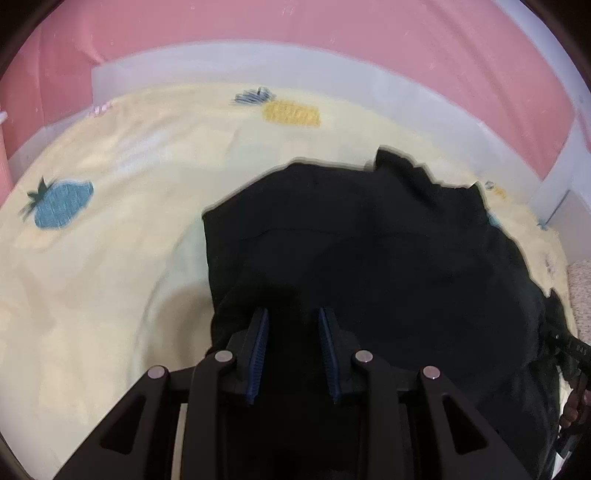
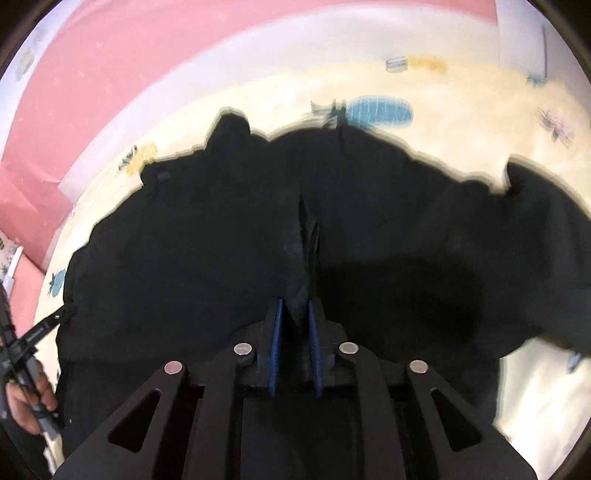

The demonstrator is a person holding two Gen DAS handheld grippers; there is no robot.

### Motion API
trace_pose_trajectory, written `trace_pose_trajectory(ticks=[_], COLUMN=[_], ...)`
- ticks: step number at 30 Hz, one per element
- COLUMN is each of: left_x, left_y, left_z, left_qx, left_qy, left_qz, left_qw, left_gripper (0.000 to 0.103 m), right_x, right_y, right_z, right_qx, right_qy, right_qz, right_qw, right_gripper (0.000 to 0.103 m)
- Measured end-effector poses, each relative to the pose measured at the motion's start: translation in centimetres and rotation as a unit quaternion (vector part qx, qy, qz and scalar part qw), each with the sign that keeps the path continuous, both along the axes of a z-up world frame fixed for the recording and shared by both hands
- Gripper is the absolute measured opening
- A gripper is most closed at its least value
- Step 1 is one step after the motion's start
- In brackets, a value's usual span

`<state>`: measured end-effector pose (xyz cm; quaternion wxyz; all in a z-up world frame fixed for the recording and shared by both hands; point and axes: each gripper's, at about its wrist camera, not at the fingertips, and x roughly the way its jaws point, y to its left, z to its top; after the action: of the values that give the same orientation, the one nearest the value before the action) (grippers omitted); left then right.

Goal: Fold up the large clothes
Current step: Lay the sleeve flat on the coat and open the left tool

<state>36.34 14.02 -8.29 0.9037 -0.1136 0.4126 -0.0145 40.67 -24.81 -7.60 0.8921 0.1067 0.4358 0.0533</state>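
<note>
A large black garment [image 1: 369,240] lies spread on a pale yellow bed sheet [image 1: 110,295]. In the left wrist view my left gripper [image 1: 292,312] sits at the garment's near left edge. Bunched black cloth fills the narrow gap between its blue pads [image 1: 258,343]. In the right wrist view the garment [image 2: 184,240] spans most of the picture, its far edge rumpled. My right gripper [image 2: 295,302] is shut on a raised ridge of the black cloth, which runs away from the fingertips.
The sheet carries fruit prints, such as a blue strawberry [image 1: 62,203] and a yellow pineapple [image 1: 291,112]. A pale raised border [image 1: 295,62] and a pink wall [image 1: 258,22] close off the far side. A hand [image 2: 26,395] holds the other tool at the lower left.
</note>
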Motion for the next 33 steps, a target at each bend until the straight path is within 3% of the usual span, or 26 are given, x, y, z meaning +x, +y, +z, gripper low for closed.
trace_pose_trajectory(ticks=[2,5,7,10,12,14,18,20,22,24,30,33], left_x=[-0.4,0.4,0.5,0.6,0.6,0.3,-2.1,-4.1,-6.3,-8.2,-13.2,-14.4], left_y=[0.1,-0.4,-0.8,-1.1,-1.1,-1.4,-2.6,-3.7,-5.3,-7.0,-13.7,-16.9], left_z=[0.7,-1.3,-2.6,-2.7,-2.6,-2.1,-0.5,0.3,0.9,1.5,2.7,3.1], left_qx=[0.006,0.015,0.030,0.039,0.044,0.060,0.075,0.068,0.065,0.053,0.033,0.041], left_qy=[-0.018,0.014,0.018,0.015,0.017,0.026,0.024,0.023,0.025,0.026,0.033,0.032], left_qz=[0.005,0.007,0.005,0.005,0.004,0.004,0.004,-0.008,-0.022,-0.038,-0.097,-0.131], left_qw=[0.9998,0.9998,0.9994,0.9991,0.9989,0.9979,0.9969,0.9974,0.9973,0.9975,0.9942,0.9901], left_gripper=[0.029,0.030,0.030,0.031,0.031,0.031,0.031,0.031,0.031,0.031,0.031,0.031], right_x=[-0.6,-0.2,1.5,4.3,4.5,3.8,-0.3,-3.6,-6.4,-8.7,-16.1,-17.8], right_y=[0.0,0.4,0.9,1.4,0.7,0.4,-0.5,-2.2,-4.5,-6.5,-13.4,-16.2], right_z=[1.5,2.1,0.4,-4.4,-5.0,-4.4,-2.5,-1.7,-1.2,-1.0,-0.7,-0.9], right_qx=[-0.010,-0.003,-0.007,-0.036,-0.002,0.001,-0.013,0.002,0.023,0.032,0.040,0.053], right_qy=[-0.035,-0.054,-0.034,0.044,0.036,0.035,0.019,0.009,0.007,0.009,0.014,0.020], right_qz=[-0.008,-0.006,0.005,0.024,0.019,0.006,0.007,-0.002,-0.019,-0.037,-0.107,-0.143], right_qw=[0.999,0.998,0.999,0.998,0.999,0.999,1.000,1.000,1.000,0.999,0.993,0.988], right_gripper=[0.015,0.015,0.015,0.018,0.018,0.021,0.022,0.029,0.046,0.052,0.058,0.059])
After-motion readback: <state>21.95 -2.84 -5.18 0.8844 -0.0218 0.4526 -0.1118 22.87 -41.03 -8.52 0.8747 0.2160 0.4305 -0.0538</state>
